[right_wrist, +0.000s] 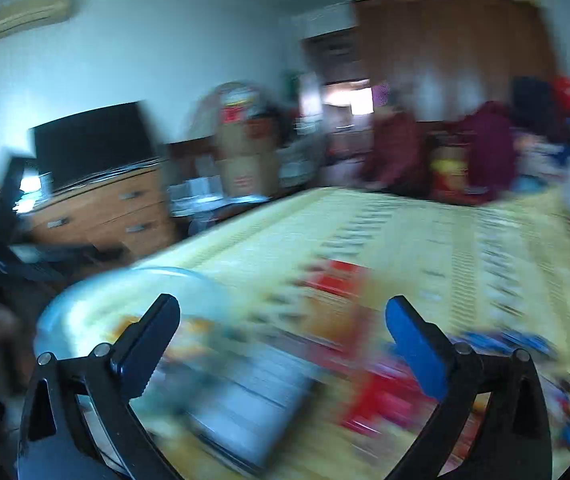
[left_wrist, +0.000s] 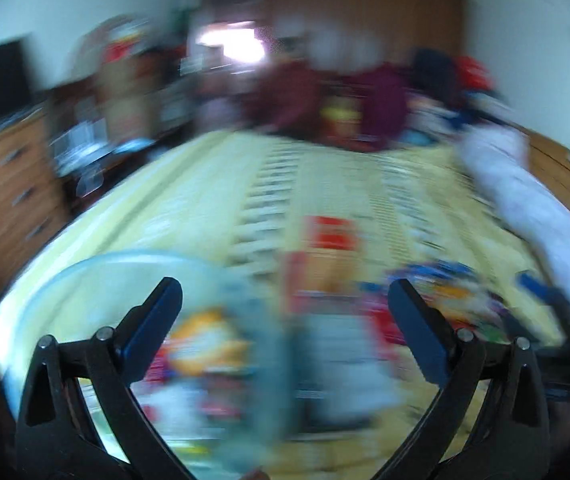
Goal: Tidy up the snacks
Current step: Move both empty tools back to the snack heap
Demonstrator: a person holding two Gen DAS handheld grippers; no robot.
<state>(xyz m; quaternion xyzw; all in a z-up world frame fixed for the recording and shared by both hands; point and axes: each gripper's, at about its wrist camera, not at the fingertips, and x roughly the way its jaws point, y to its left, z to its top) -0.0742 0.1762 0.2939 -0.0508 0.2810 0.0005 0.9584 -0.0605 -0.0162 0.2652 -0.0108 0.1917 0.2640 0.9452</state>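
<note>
Home bedroom: bed (right_wrist: 425,232) with yellow patterned cover, wooden dresser (right_wrist: 101,208), wardrobe (right_wrist: 453,52).

White walls (right_wrist: 145,52), wooden wardrobe (right_wrist: 445,48), drawer chest (right_wrist: 101,212), yellow-covered bed (right_wrist: 425,240)

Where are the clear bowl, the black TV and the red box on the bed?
clear bowl (right_wrist: 137,280): right wrist view, far rim.
black TV (right_wrist: 93,142): right wrist view, middle of the screen.
red box (left_wrist: 331,234): left wrist view, its red top face.
</note>
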